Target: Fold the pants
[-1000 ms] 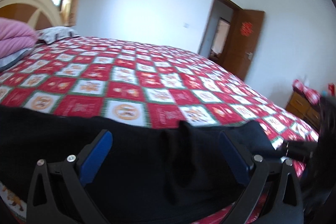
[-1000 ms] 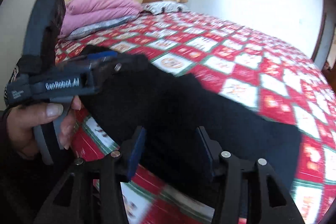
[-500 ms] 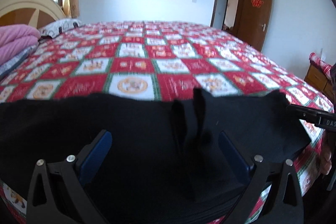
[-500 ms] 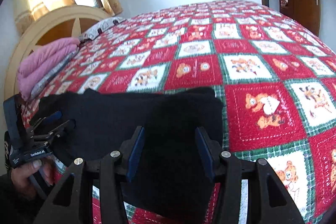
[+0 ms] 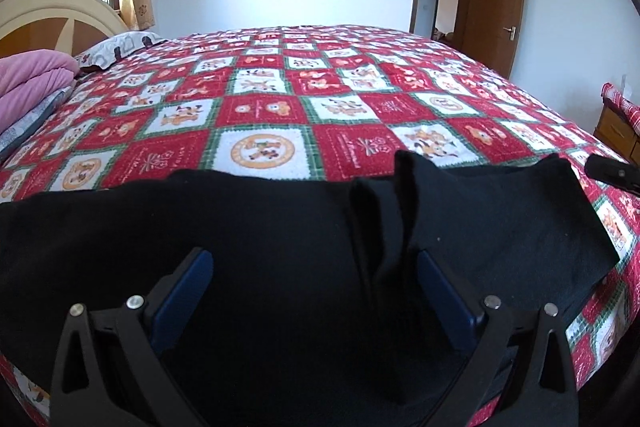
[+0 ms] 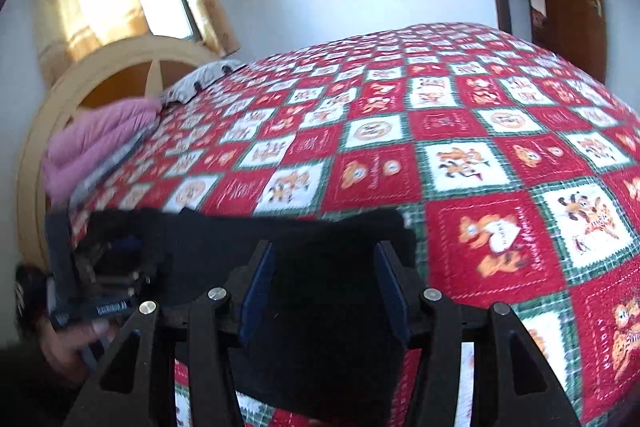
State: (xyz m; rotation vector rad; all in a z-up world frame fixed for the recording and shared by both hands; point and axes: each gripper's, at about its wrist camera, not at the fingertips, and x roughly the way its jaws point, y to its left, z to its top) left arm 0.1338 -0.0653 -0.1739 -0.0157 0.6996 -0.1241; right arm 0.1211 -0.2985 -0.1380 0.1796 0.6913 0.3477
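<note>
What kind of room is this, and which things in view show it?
Most likely a home bedroom. A large bed with a red patterned quilt fills the view, with a curved headboard and a pillow at one end. Black pants lie on it.

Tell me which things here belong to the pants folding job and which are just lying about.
Job: black pants; left hand-held gripper; right hand-held gripper; checkered bedspread under them.
Lying about: pink blanket; patterned pillow; wooden door.

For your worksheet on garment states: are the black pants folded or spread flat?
Folded: the black pants lie doubled in layers on the quilt, one ridge standing up.
</note>
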